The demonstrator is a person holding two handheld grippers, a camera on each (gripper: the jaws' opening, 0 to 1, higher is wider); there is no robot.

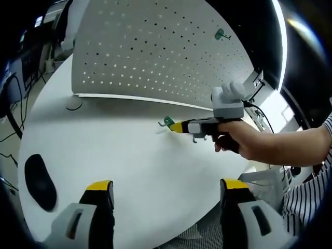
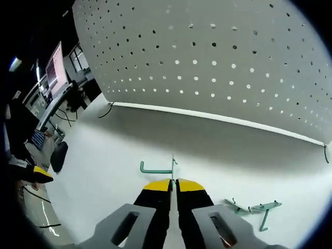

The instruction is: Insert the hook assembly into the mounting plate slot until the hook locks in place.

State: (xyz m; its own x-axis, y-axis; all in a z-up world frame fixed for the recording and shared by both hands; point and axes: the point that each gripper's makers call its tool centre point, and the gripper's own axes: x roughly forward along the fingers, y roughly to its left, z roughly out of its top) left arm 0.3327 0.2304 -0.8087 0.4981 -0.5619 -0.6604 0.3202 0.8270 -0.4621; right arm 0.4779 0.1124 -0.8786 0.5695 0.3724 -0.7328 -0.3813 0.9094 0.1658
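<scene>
Left gripper view: left gripper (image 1: pixel 165 191) low over the white table (image 1: pixel 129 150), jaws spread wide, yellow tips, nothing between them. Perforated grey pegboard (image 1: pixel 155 46) stands upright at the far side of the table. One green hook (image 1: pixel 222 35) already hangs on the board, upper right. Right gripper (image 1: pixel 179 127) comes in from the right, held by a hand (image 1: pixel 244 140), striped sleeve (image 1: pixel 306 181) behind it. Its yellow tip sits at a green hook (image 1: pixel 167 122) just above the table, in front of the board's bottom edge; looks like it touches the hook. Dark oval pad (image 1: pixel 40 181) lies on the table at left. Small round disc (image 1: pixel 74 104) lies near the board's left base.

Right gripper view: right gripper (image 2: pixel 173 185) jaws pressed together, pinching the thin upright plate of the hook (image 2: pixel 155 169); the hook's arm runs out to the left, its end turned up. Hook is well short of the pegboard (image 2: pixel 207 62), over bare table (image 2: pixel 104 171). Two more green hooks (image 2: pixel 257 208) lie loose on the table to the right of the jaws, touching or overlapping, cannot tell which. Yellow tip of the left gripper (image 2: pixel 39 174) shows at the left edge. Dark pad (image 2: pixel 58 154) on the table beyond it. Desks and a monitor (image 2: pixel 56 65) in the background at left.
</scene>
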